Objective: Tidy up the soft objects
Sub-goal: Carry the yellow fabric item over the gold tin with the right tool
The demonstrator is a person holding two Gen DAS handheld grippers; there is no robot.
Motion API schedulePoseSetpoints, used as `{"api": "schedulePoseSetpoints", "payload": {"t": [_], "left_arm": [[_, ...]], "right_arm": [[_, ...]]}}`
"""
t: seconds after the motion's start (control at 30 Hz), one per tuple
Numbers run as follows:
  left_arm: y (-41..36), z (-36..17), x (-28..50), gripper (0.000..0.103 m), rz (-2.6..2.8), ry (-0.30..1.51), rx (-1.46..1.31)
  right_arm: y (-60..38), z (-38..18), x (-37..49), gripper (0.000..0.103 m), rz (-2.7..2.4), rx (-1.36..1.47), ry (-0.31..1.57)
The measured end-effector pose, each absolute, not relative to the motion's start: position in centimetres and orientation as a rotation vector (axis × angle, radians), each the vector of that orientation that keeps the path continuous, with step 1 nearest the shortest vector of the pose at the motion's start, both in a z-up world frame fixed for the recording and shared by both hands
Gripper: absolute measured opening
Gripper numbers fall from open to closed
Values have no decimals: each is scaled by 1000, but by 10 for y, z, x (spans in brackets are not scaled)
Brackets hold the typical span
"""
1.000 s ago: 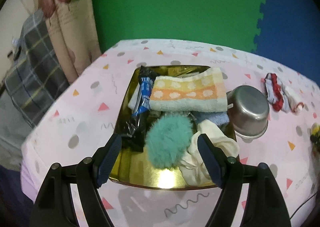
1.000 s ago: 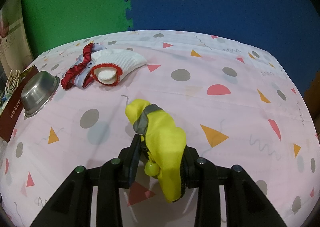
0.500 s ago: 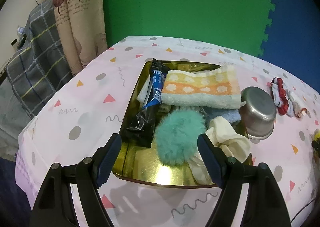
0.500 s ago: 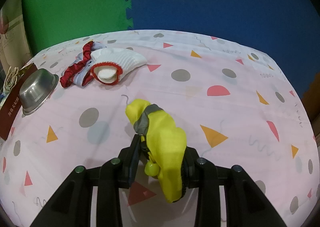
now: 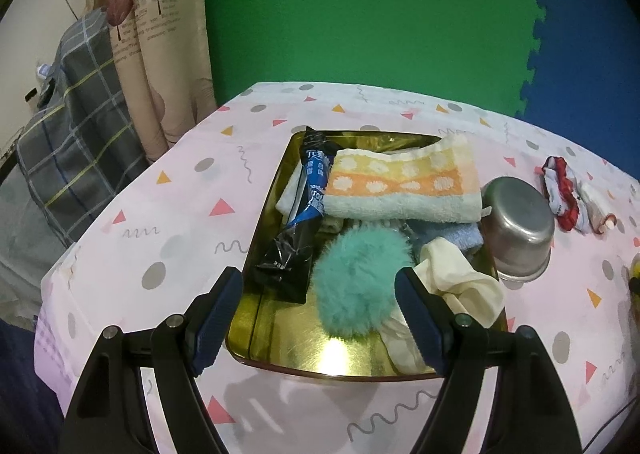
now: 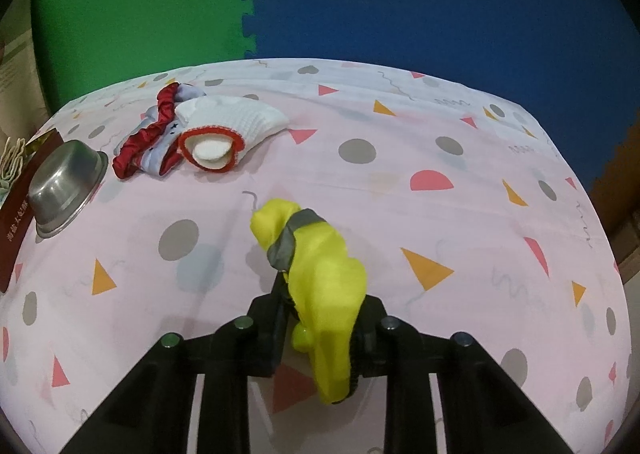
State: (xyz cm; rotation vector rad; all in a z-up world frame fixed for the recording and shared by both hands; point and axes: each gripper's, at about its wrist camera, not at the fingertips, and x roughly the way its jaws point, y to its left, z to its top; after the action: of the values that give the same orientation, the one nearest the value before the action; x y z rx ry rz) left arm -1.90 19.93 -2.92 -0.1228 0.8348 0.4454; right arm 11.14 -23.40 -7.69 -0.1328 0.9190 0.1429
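Just squeezed tighter than a moment ago: right gripper (image 6: 320,318), clamped on yellow cloth (image 6: 320,274) above the table (image 6: 400,158). Left gripper (image 5: 318,294) spread apart, empty, over tray (image 5: 260,222) with teal pompom (image 5: 356,282).

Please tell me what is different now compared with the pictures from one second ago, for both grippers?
The right gripper has just been closing its jaws tighter on the yellow cloth, which sits between them. The left gripper stayed open above the gold tray; its view shifted slightly. The tray's contents, steel bowl and socks lie unchanged.
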Motion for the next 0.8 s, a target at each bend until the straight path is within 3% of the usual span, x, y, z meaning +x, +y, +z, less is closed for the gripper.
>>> {"api": "schedulePoseSetpoints", "payload": {"t": [0.37,0.8], "left_arm": [[204,-29,-23,76,479,842,-140],[224,-28,-40,76,564,844,-193]], "right_arm": [[-195,-46,96,25,236,-108,903],[-80,-12,68,25,549,-136,881]]}}
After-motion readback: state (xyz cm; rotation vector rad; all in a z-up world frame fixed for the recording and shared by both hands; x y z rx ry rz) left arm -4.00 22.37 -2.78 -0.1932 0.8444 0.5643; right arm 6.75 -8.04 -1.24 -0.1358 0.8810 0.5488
